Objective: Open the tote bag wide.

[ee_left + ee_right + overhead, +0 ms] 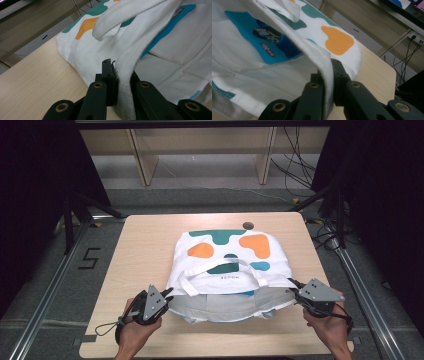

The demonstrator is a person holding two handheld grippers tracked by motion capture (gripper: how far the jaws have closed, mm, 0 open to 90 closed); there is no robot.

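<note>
A white tote bag with green, orange and blue blotches lies flat on the wooden table, mouth toward me. Its upper rim is lifted off the lower layer, so the grey-white inside shows. My left gripper is shut on the rim's left corner; in the left gripper view the thick white hem sits pinched between the black jaws of that left gripper. My right gripper is shut on the rim's right corner, the hem clamped in the right gripper. A white handle loops across the bag's top.
A small dark round spot marks the table's far edge beyond the bag. Bare wood lies left and right of the bag. Metal rails flank the table, and wooden shelf legs and cables stand behind it.
</note>
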